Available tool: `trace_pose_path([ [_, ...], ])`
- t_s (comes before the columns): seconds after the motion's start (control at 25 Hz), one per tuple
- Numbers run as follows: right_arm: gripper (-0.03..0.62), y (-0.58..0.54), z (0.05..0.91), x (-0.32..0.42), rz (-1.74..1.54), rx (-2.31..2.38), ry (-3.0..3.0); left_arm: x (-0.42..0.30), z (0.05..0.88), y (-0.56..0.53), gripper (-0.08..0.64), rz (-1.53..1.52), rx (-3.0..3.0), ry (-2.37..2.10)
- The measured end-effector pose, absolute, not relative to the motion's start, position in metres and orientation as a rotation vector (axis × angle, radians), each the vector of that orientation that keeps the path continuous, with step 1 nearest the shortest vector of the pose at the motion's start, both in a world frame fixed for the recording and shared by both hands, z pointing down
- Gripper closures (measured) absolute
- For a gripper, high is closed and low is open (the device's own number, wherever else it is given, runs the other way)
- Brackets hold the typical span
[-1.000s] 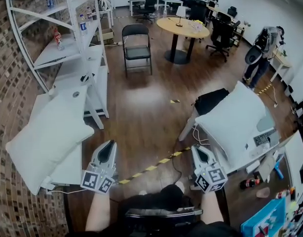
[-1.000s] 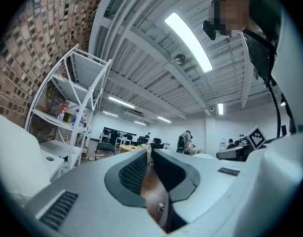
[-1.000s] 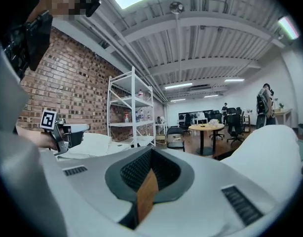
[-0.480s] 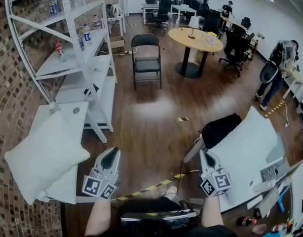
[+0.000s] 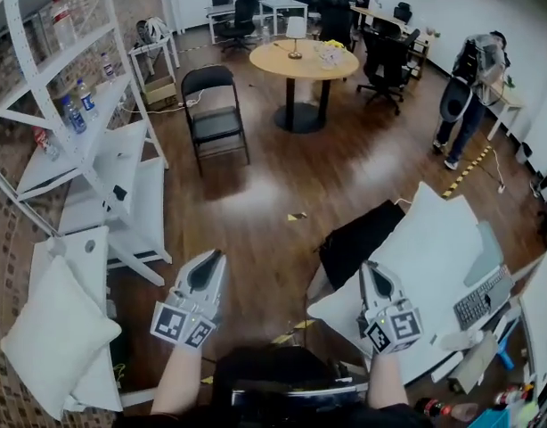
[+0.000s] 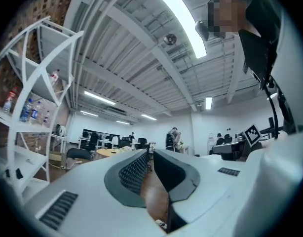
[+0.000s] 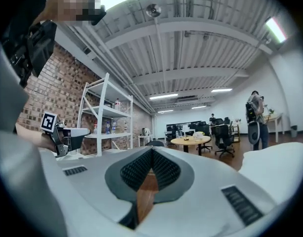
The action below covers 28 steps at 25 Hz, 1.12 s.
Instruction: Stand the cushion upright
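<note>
Cushion [image 5: 434, 257] right, pillow [image 5: 55, 346] left; folding chair [image 5: 216, 119], round table [image 5: 296, 61] beyond.

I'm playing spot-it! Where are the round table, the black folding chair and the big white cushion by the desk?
round table [image 5: 282, 65], head view, on its bare wooden top.
black folding chair [image 5: 218, 125], head view, on its seat.
big white cushion [image 5: 432, 257], head view, on its middle.

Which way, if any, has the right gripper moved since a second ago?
Yes: the right gripper has advanced beyond the yellow floor tape and now overlaps the white cushion in view.
</note>
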State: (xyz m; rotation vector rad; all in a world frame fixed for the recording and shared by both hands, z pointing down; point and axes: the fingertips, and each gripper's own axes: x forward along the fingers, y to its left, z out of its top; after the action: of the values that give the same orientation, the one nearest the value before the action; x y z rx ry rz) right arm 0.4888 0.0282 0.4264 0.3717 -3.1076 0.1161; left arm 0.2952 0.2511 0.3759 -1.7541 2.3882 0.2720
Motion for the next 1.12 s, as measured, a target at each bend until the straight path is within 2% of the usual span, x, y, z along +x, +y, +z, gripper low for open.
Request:
trace_pose_path([
  [0.24, 0.588, 0.007, 0.428, 0.554, 0.111, 0.790, -3.038, 0.307, 0.374, 0.160, 0.518, 0.386, -2.104, 2.128],
  [0.4, 0.588, -0.024, 0.412, 0.563, 0.115, 1.194, -2.907, 0.276, 0.368, 0.065, 0.518, 0.398, -2.362, 1.902],
  [0.56, 0.588, -0.039, 0.403, 0.575, 0.087, 1.450, -2.808, 0.288, 0.360, 0.000, 0.518, 0.417, -2.517, 1.673],
  [0.76, 0.588, -0.025, 0.395, 0.593, 0.011, 1.663, -2.661, 0.311, 0.361, -0.034, 0.518, 0.407, -2.663, 1.447],
  [1.12, 0.588, 0.024, 0.414, 0.620, 0.068, 1.925, -2.457, 0.294, 0.375, -0.058, 0.518, 0.461, -2.797, 1.355],
])
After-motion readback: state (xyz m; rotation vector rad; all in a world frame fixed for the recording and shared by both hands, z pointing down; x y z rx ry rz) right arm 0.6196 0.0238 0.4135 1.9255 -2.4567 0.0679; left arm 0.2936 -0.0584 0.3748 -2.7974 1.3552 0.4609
